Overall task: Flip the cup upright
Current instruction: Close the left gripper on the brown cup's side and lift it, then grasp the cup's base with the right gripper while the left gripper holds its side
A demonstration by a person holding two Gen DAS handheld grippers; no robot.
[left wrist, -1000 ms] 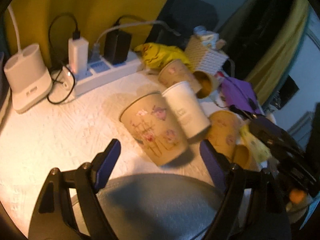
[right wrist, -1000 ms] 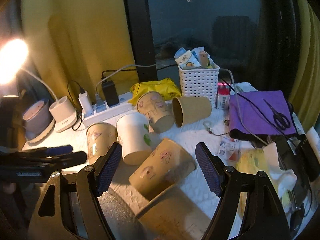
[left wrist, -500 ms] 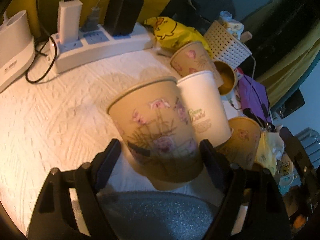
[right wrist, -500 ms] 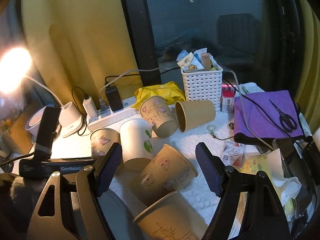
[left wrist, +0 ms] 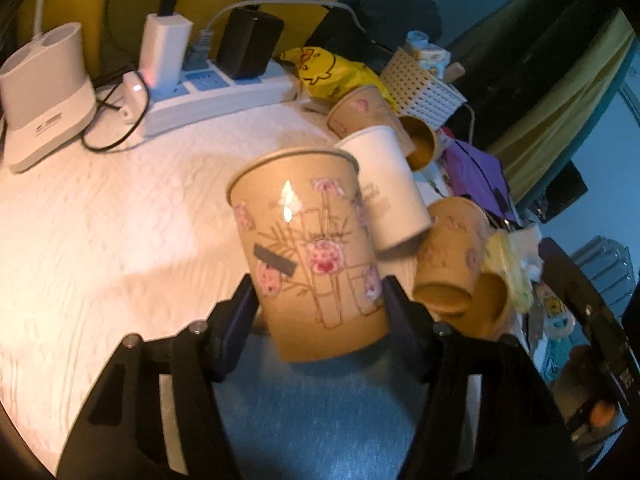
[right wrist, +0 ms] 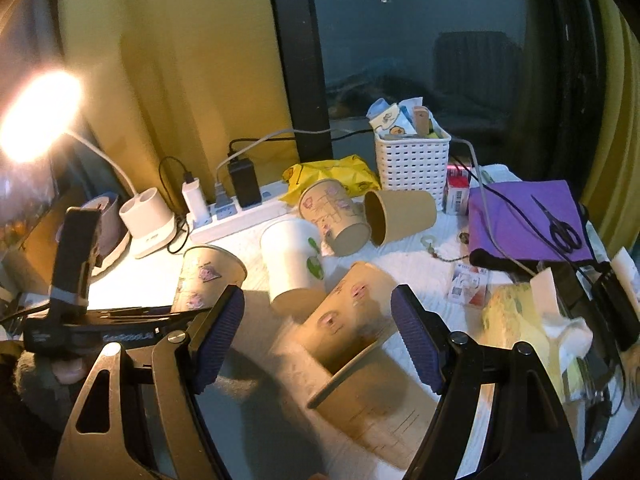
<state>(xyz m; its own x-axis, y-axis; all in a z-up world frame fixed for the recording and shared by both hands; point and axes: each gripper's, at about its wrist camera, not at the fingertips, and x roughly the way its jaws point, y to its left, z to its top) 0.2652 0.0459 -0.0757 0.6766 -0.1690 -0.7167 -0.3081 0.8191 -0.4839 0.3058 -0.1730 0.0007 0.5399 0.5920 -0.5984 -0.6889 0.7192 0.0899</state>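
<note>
The left tongs (left wrist: 320,300) clamp the cup (left wrist: 308,256), rim toward 12 o'clock (nearly upright); the right tongs (right wrist: 318,336) gape wide.

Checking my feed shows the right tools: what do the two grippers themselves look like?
Both match. The left gripper has black angular arms with triangular cut-outs and silver pivot screws, ending in dark blue fingers. The right gripper has the same black frame, and its blue fingers show ribbed pads. No cables, markings or sleeves are visible.
</note>
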